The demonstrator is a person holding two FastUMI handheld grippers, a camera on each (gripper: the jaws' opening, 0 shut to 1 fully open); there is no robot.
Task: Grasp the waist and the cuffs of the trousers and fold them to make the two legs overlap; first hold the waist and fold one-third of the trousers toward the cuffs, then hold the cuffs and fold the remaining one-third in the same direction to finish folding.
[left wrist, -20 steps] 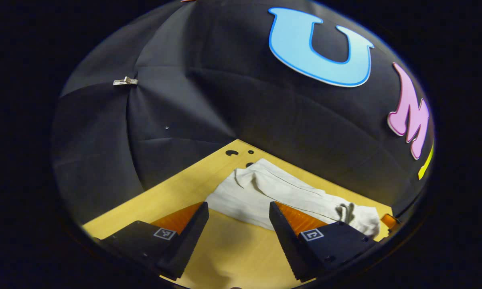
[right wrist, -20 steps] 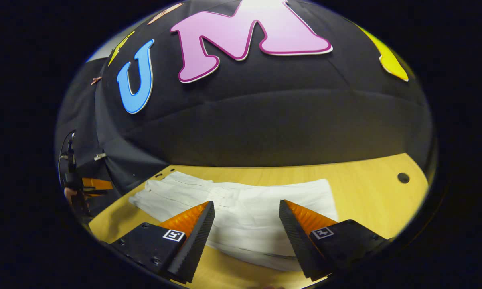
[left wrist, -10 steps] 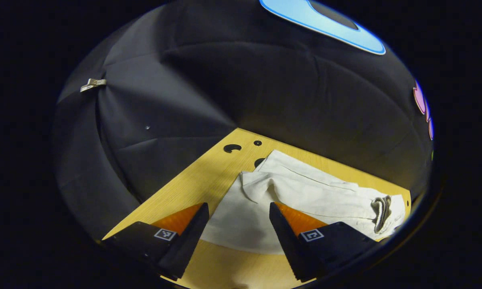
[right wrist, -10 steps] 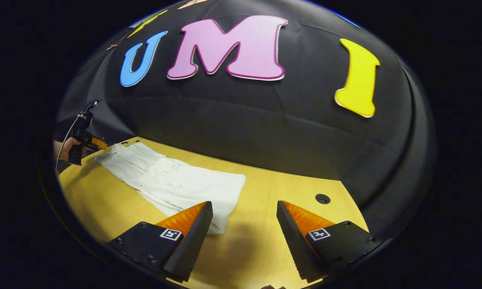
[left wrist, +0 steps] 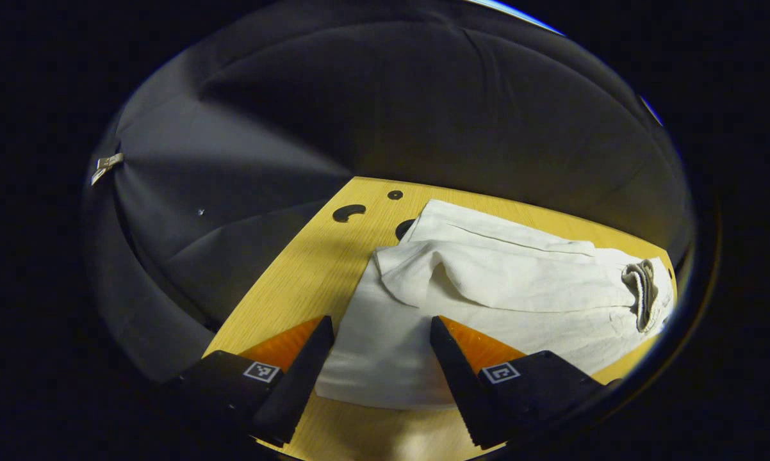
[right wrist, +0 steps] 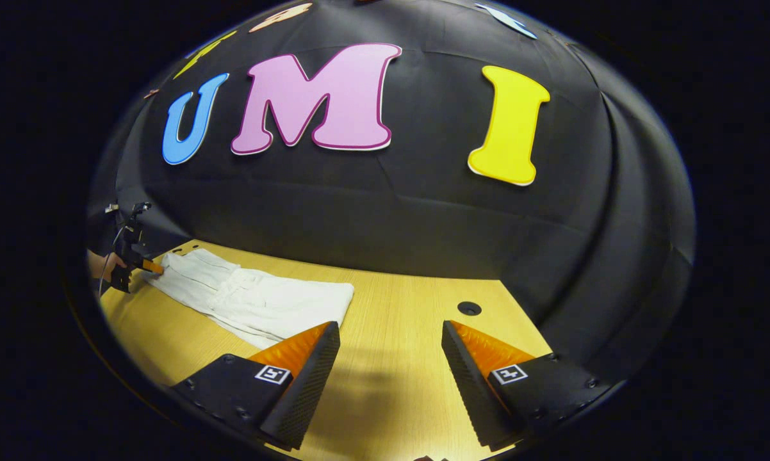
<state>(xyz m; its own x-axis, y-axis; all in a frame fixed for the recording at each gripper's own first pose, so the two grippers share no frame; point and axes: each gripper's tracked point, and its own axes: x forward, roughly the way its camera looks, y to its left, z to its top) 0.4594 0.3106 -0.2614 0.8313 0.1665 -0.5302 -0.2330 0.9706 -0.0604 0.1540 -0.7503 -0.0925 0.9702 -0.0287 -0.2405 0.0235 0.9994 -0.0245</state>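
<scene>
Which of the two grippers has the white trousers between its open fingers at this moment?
The left gripper: the cuff end of the trousers lies between its fingers. The right gripper is open over bare table, beside the waist end.

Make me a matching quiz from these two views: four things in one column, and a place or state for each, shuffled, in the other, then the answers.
Column one:
1. trousers
2. left tool
3. right tool
4. round hole in the right gripper view

Column two:
A. open above bare table, with the cloth's end off to one side
B. lying flat and pale on the wooden table
C. in the tabletop, beyond the tool's tips, near the dark wall
D. open, with the near end of the cloth between its fingers

Pairs: 1-B, 2-D, 3-A, 4-C
</scene>
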